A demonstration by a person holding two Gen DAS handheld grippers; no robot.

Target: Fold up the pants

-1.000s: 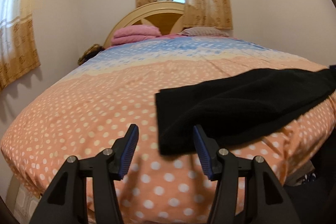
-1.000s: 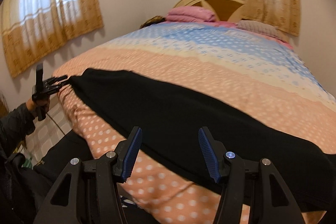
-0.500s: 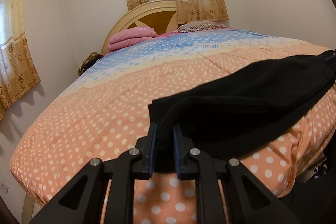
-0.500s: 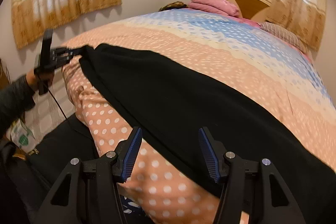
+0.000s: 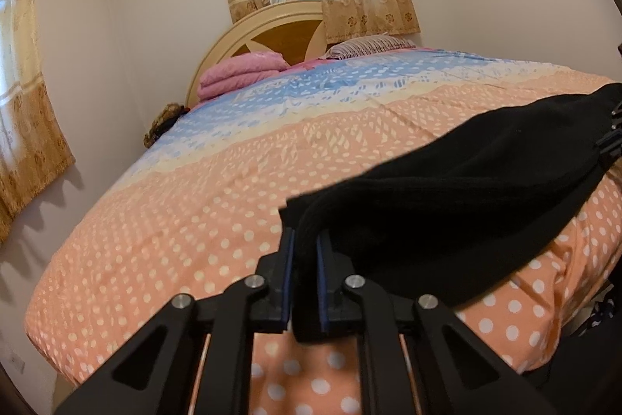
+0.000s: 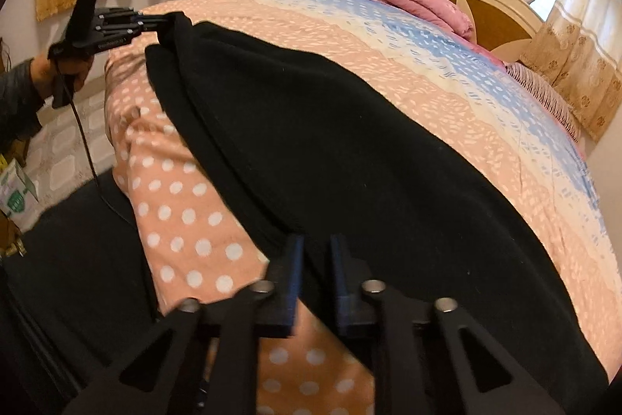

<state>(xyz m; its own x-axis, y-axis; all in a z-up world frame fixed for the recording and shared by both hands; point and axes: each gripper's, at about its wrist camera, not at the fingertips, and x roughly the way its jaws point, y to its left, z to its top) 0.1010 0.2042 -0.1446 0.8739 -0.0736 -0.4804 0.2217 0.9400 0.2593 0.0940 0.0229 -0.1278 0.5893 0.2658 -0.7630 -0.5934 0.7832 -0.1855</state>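
Observation:
Black pants (image 6: 350, 150) lie stretched along the near edge of the bed. My left gripper (image 5: 305, 251) is shut on one end of the pants (image 5: 466, 205) and lifts it slightly off the bedspread; the left gripper also shows in the right wrist view (image 6: 163, 22), at the far end of the cloth. My right gripper (image 6: 315, 259) has its fingers closed in on the near edge of the pants. It also shows at the right edge of the left wrist view (image 5: 612, 139), holding the other end.
The bed has a peach, cream and blue dotted bedspread (image 5: 202, 205). Folded pink blankets (image 5: 241, 72) and a striped pillow (image 5: 369, 45) lie by the wooden headboard (image 5: 272, 34). Curtained windows are on two walls. Tiled floor (image 6: 58, 150) lies beside the bed.
Both grippers went from open to shut on the pants: the left first, the right in the last half second. The left end of the pants has risen off the bed.

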